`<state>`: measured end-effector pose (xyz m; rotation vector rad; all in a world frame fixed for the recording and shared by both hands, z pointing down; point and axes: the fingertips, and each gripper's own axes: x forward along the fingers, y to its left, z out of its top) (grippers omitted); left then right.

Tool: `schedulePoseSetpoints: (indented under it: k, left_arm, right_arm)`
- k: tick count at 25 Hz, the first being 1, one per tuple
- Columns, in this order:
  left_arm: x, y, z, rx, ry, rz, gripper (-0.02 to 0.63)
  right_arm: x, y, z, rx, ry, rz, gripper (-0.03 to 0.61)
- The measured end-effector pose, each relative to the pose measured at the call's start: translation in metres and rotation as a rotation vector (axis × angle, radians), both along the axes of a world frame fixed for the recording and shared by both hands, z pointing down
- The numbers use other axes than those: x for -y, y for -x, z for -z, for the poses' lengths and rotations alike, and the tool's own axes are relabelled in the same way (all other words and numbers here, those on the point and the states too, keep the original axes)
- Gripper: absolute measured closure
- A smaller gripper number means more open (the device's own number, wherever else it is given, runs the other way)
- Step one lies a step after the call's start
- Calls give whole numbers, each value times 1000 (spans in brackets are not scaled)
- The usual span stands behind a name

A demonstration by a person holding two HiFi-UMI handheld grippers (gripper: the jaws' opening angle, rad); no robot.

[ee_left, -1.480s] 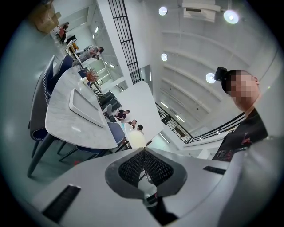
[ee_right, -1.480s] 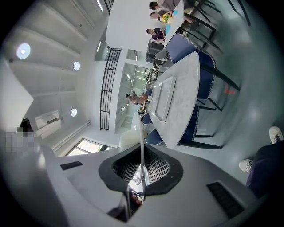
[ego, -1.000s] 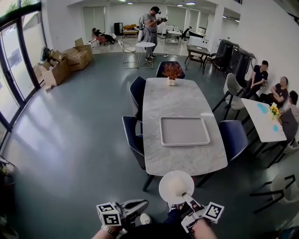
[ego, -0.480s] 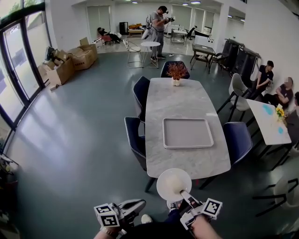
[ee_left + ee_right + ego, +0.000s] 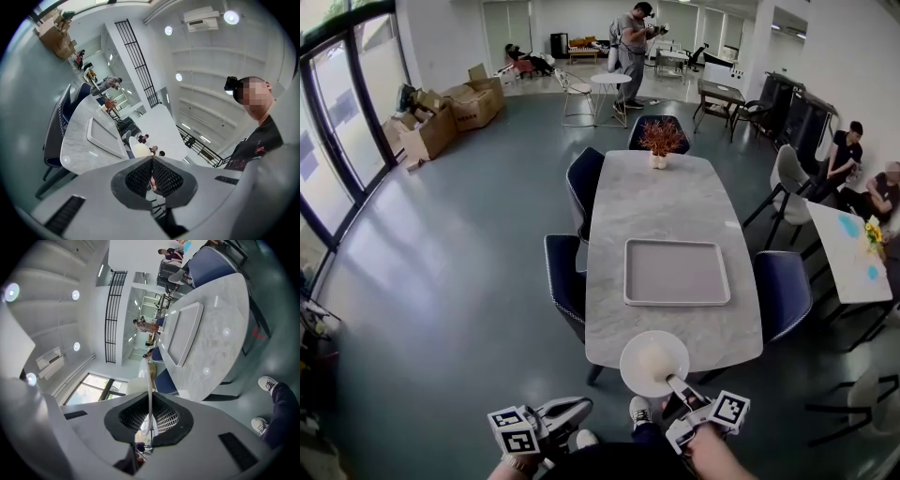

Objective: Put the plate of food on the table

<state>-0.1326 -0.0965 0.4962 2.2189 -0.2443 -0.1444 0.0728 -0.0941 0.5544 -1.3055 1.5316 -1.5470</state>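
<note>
A round white plate (image 5: 653,363) carries a pale mound of food (image 5: 655,359) and hangs over the near end of the grey marble table (image 5: 675,211). My right gripper (image 5: 675,384) is shut on the plate's near rim; in the right gripper view the plate (image 5: 149,394) shows edge-on between the jaws. My left gripper (image 5: 572,412) is held low at the bottom left, away from the table, jaws closed together with nothing between them (image 5: 152,176). A white rectangular tray (image 5: 676,272) lies in the middle of the table.
A vase of reddish dried flowers (image 5: 660,141) stands at the table's far end. Dark blue chairs (image 5: 564,281) line both sides (image 5: 783,289). People sit at a white table (image 5: 855,248) to the right; one stands far back (image 5: 633,42). Cardboard boxes (image 5: 441,117) sit by the windows.
The table has drawn nearer in the head view. The plate now overlaps the table's near edge, where earlier it hung short of it. The left gripper stays low.
</note>
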Motion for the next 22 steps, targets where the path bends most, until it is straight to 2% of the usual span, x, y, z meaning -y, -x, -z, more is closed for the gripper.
schedulePoseSetpoints:
  k: [9,22]
  left_arm:
    - [23,-37,-11,20,29,56,609]
    - [63,-94,-17,36,32,116,608]
  right_arm:
    - [50,-50,-9,-6,10,35,555]
    - [107,-131,-40,-39,61,40,555]
